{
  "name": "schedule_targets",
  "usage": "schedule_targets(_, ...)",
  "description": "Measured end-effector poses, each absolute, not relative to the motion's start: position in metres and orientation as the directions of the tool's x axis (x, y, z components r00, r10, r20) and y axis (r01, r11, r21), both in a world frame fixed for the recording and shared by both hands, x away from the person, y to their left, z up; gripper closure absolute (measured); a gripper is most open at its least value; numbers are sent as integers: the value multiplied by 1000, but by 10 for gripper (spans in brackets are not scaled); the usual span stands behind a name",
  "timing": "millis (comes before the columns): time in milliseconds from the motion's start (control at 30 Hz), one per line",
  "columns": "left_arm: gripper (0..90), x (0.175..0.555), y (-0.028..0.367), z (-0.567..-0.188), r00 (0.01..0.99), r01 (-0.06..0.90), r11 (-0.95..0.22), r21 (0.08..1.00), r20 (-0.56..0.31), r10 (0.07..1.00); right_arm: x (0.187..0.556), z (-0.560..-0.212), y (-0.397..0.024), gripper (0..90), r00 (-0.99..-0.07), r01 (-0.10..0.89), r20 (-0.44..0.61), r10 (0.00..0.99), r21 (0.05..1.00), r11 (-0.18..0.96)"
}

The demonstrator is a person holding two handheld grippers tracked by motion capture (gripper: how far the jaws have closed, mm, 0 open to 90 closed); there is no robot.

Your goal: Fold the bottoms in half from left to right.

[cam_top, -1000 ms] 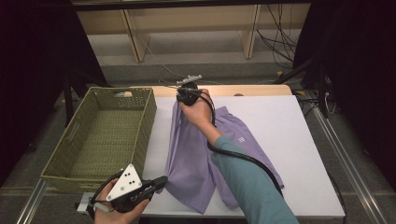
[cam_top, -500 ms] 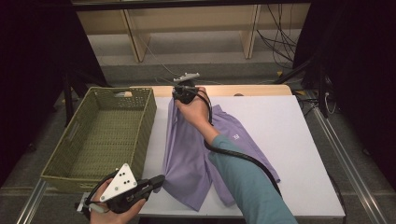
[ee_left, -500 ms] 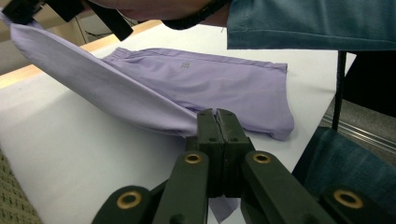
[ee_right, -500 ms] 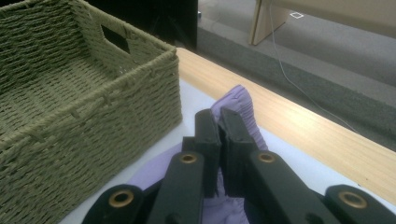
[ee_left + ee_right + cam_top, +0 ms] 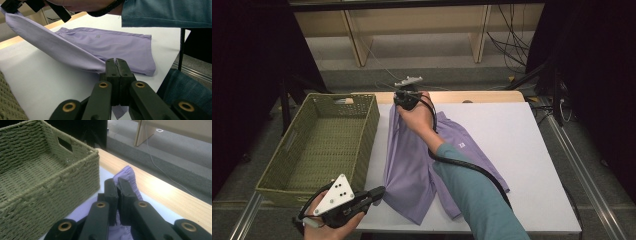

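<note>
A pair of purple shorts (image 5: 412, 160) lies on the white table (image 5: 522, 150), with its left side lifted off the surface. My left gripper (image 5: 379, 191) is at the near left edge, shut on a hem corner of the shorts (image 5: 85, 60). My right gripper (image 5: 404, 100) is at the far edge, shut on the gathered waistband (image 5: 127, 175). The fabric stretches in a band between the two grippers. In the left gripper view the jaws (image 5: 116, 65) meet on the cloth and the rest of the shorts lies flat behind them. The right gripper (image 5: 117, 183) points toward the wooden strip.
A green woven basket (image 5: 367, 135), with nothing in it, stands left of the table, close beside the shorts and the right gripper's jaws (image 5: 37, 170). A wooden strip (image 5: 482, 96) runs along the far table edge. The right forearm in a teal sleeve (image 5: 472, 195) crosses over the shorts.
The left gripper has shifted slightly toward the near left with the hem, and the held edge of the shorts looks a bit straighter. The right gripper has hardly moved.
</note>
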State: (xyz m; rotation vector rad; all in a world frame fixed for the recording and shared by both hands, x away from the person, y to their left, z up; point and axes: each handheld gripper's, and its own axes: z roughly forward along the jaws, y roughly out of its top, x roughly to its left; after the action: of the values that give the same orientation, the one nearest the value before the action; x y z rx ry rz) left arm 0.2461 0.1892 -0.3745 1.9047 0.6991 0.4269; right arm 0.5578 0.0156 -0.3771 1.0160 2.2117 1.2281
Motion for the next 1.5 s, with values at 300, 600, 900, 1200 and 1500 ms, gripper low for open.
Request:
schedule_targets(300,892,245,191,-371,766,274,-299,914,-19,643,558,-373,22,874,-657,388,-5,754,855,344)
schedule_targets(600,892,244,193,-369,762,267,-293,918,-15,647,558,-371,24,874,-660,386,-1,751,857,340)
schedule_targets(900,892,242,194,-367,758,259,-289,922,-9,652,557,-368,28,874,-660,380,1,751,863,332)
schedule_targets(1200,892,241,195,-364,755,248,-278,928,-6,655,557,-365,30,874,-662,374,11,750,871,317)
schedule_targets(1500,892,240,197,-363,753,244,-265,933,-10,658,556,-364,34,874,-663,372,12,749,873,315)
